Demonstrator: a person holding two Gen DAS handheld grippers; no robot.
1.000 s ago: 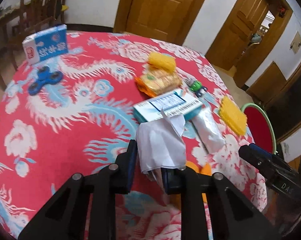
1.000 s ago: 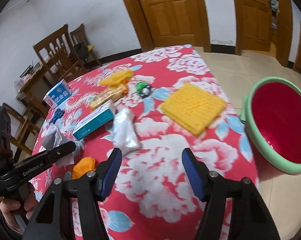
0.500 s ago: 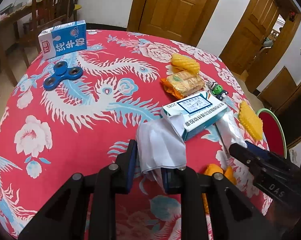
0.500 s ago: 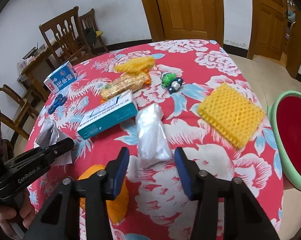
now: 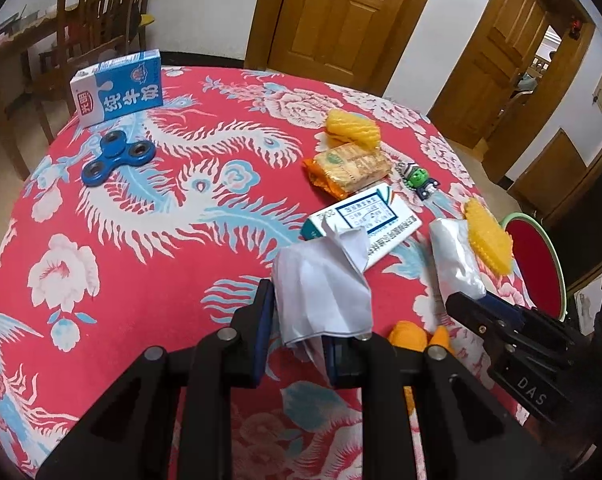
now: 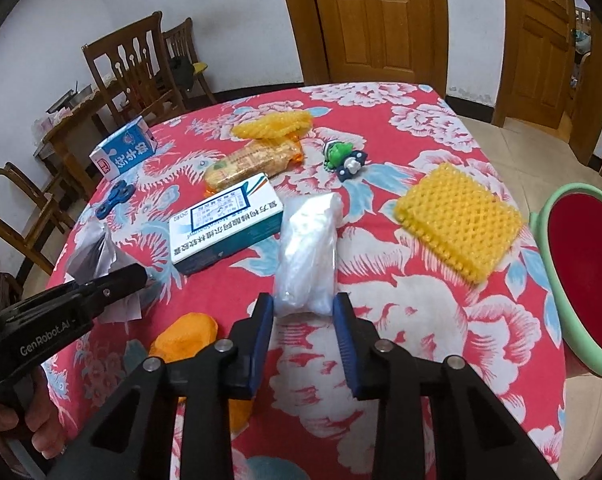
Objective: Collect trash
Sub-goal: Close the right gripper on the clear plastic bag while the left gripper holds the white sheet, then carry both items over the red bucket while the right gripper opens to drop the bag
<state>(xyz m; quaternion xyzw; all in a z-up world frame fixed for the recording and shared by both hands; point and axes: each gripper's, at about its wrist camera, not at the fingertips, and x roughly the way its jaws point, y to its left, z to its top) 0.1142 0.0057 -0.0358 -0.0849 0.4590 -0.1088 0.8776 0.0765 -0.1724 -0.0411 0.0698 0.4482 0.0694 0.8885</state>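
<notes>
A red floral table point(image 6: 441, 332) carries the clutter, with a green-rimmed basin point(image 6: 557, 312) at its right edge. The right gripper point(image 6: 303, 310) has just been closing, its jaws astride the near end of a clear bag point(image 6: 307, 252) (pads not quite pressing). The left gripper point(image 5: 297, 316) clamps a crumpled tissue point(image 5: 321, 292), lifted above the cloth.

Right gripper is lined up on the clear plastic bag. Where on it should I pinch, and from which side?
Pinch the near end of the clear plastic bag, coming in along its length. It lies as a long roll pointing at the right gripper, whose jaws have just been closing and already flank that end. Across its width is probably the narrowest, softest bite.
</notes>
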